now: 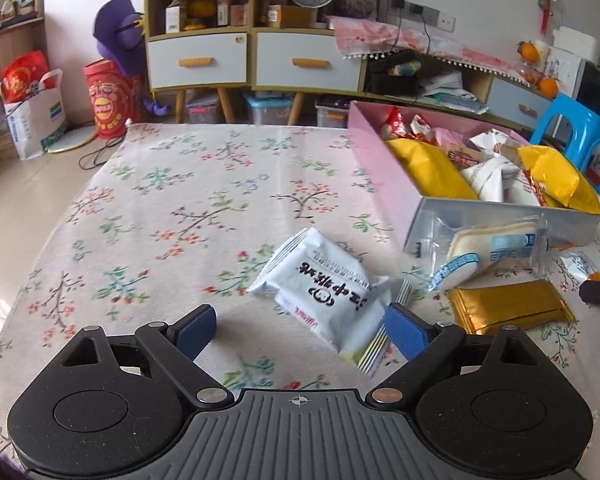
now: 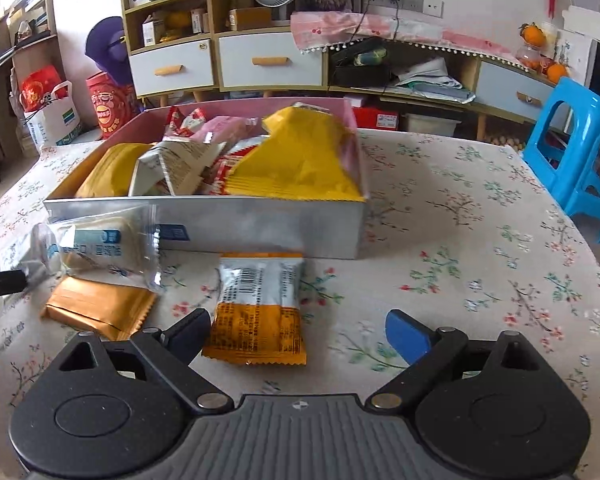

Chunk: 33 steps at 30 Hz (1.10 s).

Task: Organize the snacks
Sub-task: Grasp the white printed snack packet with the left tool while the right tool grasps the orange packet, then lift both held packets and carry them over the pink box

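- Floral cloth covered the bench (image 1: 180, 208), with shelves and drawers lining the wall behind it.
- Near the far right of the bench stood the pink-sided box (image 1: 374, 160), already crowded with yellow, white and red packets.
- Spread wide and gripping nothing, the left gripper (image 1: 300, 326) had the white snack packet (image 1: 324, 292) lying just ahead between its fingers, long axis slanting from far-left to near-right, one crimped end touching the right pad.
- Likewise released, the right gripper (image 2: 300, 332) had the orange-and-silver packet (image 2: 258, 304) lying lengthwise ahead, hard by its left finger (image 2: 188, 334).
- Each hand seemed nearest its own packet; the box lay beyond both.
- Close to the box wall lay a clear-wrapped cake (image 2: 100, 250), resting on a gold foil pouch (image 2: 100, 306).
- All wrappers looked thin, crinkly and slippery, with serrated seams.
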Available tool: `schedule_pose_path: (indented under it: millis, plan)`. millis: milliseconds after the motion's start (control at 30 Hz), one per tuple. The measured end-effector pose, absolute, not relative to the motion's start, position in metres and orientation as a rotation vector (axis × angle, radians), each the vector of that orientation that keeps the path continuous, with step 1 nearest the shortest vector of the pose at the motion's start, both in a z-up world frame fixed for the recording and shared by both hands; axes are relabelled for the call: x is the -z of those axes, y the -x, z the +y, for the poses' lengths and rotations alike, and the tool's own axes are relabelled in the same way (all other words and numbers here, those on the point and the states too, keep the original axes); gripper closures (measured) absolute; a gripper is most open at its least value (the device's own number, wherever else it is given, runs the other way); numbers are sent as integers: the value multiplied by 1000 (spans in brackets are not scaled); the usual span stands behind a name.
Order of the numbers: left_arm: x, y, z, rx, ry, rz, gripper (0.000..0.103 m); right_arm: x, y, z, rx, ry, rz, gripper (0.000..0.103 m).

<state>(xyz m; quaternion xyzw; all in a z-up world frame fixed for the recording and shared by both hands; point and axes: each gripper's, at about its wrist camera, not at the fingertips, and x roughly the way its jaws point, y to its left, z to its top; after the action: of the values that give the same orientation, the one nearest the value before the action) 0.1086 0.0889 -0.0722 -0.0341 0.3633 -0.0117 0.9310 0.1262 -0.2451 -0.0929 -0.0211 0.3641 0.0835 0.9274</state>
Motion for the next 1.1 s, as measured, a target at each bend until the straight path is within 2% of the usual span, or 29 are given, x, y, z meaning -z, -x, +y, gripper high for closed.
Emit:
schedule_pose_path:
  millis: [433, 567, 600, 700, 733, 800, 833, 1100]
  plan:
    - [69, -130, 77, 57, 186, 731, 10, 93, -133, -232, -211, 40, 738, 19]
    - [68, -136, 82, -10, 269, 724, 12, 91, -134, -227, -208, 51, 726, 32]
    - [69, -136, 83, -25, 266, 724, 14, 91, -134, -226, -211, 54, 723, 37]
    - [70, -134, 79, -58, 200, 717, 28, 89, -132, -223, -229, 64, 712, 50]
    - [70, -134, 77, -67, 173, 716, 37, 89, -131, -223, -237, 66, 709, 54]
    - [69, -133, 75, -66, 148, 712, 48, 88, -130, -222, -247, 70, 706, 70]
    - [68, -133, 75, -60, 147, 715, 56, 87, -130, -221, -253, 70, 708, 70]
    - [65, -127, 76, -36, 124, 730, 59, 81, -126, -218, -266, 62, 737, 73]
